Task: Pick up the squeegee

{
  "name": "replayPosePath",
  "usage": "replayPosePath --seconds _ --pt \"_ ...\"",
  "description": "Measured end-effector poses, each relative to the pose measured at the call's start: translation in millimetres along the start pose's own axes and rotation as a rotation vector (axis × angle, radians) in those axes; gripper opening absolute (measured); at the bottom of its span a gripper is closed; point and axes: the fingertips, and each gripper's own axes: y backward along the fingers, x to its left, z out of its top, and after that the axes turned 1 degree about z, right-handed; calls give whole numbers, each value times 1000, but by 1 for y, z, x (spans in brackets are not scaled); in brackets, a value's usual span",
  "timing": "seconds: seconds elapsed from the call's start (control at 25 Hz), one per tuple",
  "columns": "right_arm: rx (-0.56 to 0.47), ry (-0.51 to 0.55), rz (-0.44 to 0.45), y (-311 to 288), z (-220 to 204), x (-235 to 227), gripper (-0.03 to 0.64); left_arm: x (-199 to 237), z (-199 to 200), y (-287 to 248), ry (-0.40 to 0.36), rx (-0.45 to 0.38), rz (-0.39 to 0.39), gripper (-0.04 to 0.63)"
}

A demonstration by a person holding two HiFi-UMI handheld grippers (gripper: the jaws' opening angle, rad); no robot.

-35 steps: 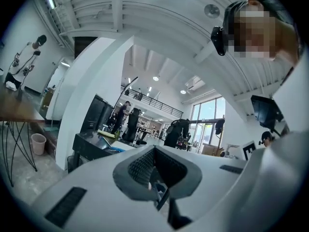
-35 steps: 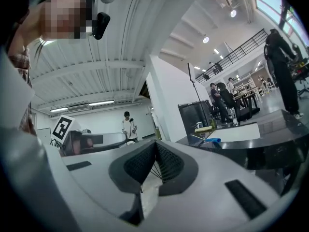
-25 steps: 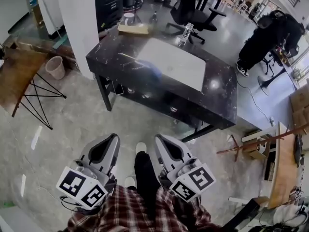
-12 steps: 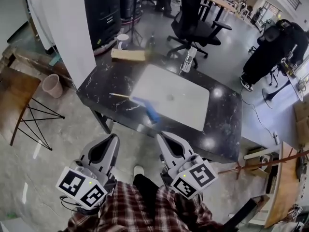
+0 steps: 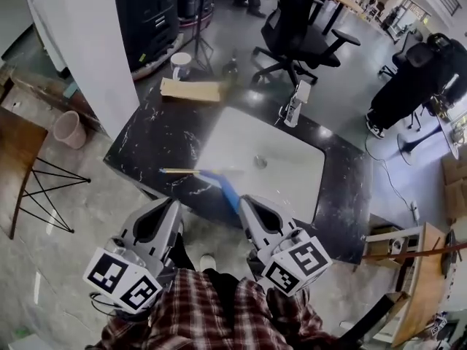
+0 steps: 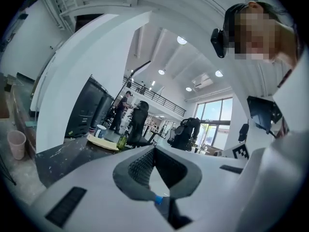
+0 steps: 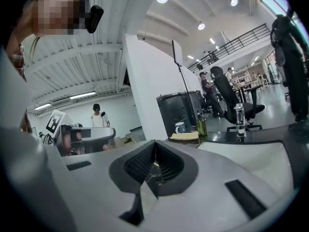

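The squeegee (image 5: pixel 222 187), with a blue head and a thin pale wooden handle, lies on the black marble table (image 5: pixel 146 141) near its front edge, partly on a white mat (image 5: pixel 277 162). My left gripper (image 5: pixel 174 208) is shut and empty, just short of the table's edge and left of the squeegee. My right gripper (image 5: pixel 246 204) is also shut and empty, its tip close by the blue head's near end. In the left gripper view the left gripper (image 6: pixel 154 149) has its jaws closed together. In the right gripper view the right gripper (image 7: pixel 154 144) points at the table, jaws closed.
A flat cardboard piece (image 5: pixel 191 90), a mug (image 5: pixel 180 65) and a green bottle (image 5: pixel 232 68) are at the table's far side, a clear bottle (image 5: pixel 295 106) by the mat. An office chair (image 5: pixel 306 39) is behind, with a white pillar (image 5: pixel 80 42), a pink bin (image 5: pixel 67 128) and a wooden table (image 5: pixel 14 152) at the left.
The person has walked up to the table, so it and the squeegee have come much closer. Both grippers stayed shut and now reach the table's front edge.
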Motion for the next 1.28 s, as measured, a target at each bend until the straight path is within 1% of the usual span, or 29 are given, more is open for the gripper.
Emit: replayPosePath --seconds 0.12,0.4,0.52,0.68,0.92,1.12,1.28 --pt "-15 -12 -48 -32 11 -17 12 23 13 -28 -5 24 -57 11" --pt "-76 -31 -184 -98 39 -40 12 74 50 -86 -54 89 -209 11" --pt "-77 -33 -229 -112 45 -50 12 87 59 -105 -56 111 -259 11" --pt "-77 -57 -330 -111 41 -62 12 92 57 -124 -48 163 -349 11" --pt "-61 -82 -412 -99 34 -79 12 92 45 -147 -20 211 -395 11" --pt "-63 -92 -395 -94 40 -84 13 85 47 -156 -18 206 -398 11" --pt "-62 -76 -386 -91 46 -89 14 80 52 -159 -18 187 -388 11"
